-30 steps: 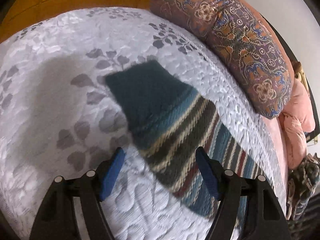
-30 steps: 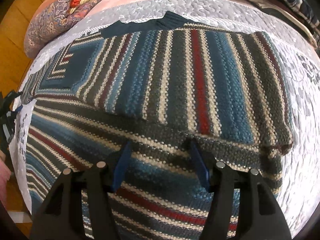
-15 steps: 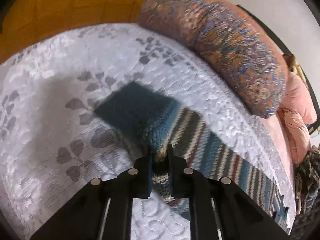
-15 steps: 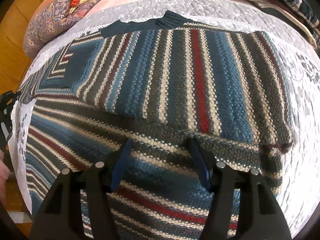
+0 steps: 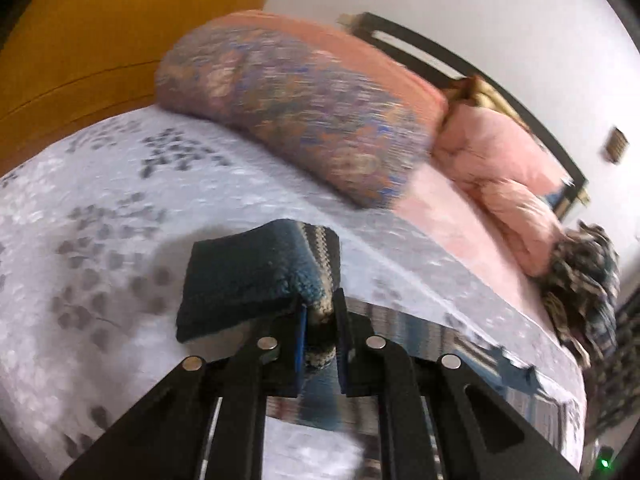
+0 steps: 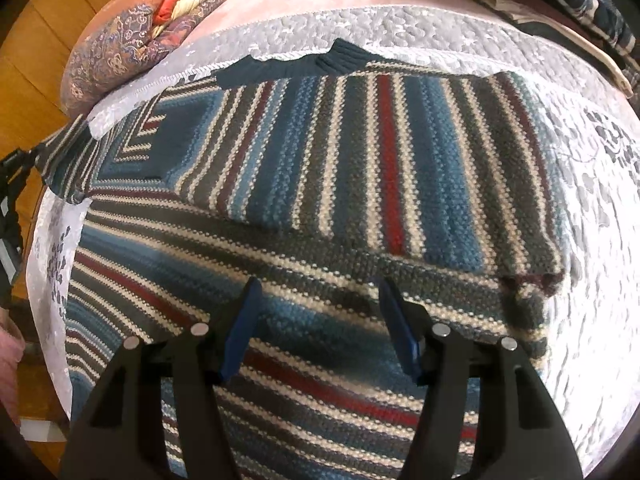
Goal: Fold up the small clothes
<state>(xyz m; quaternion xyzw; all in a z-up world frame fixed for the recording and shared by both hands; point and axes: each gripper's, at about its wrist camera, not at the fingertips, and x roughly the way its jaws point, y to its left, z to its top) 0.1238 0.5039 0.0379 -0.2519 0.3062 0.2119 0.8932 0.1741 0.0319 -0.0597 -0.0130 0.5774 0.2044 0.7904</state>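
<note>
A striped knit sweater (image 6: pixel 360 168) in blue, grey, cream and red lies spread on the white quilted bedspread (image 6: pixel 420 36), its right side folded over the body. My right gripper (image 6: pixel 318 312) hovers open just above the sweater's lower half, nothing between its blue pads. In the left wrist view my left gripper (image 5: pixel 320 320) is shut on the sweater's sleeve (image 5: pixel 256 272), near the dark blue cuff, which is lifted off the bedspread (image 5: pixel 100 208) and curls forward. The sleeve's remaining length hangs below the fingers, blurred.
A patterned purple and orange pillow (image 5: pixel 304 104) and pink bedding (image 5: pixel 500 168) lie along the far side. More clothes (image 5: pixel 580 272) are heaped at the right. The left gripper's black body (image 6: pixel 12 200) shows at the bed's left edge over wooden floor.
My left gripper closed on the sleeve near the cuff and raised it off the bed. The right gripper stayed open and nearly still above the sweater.
</note>
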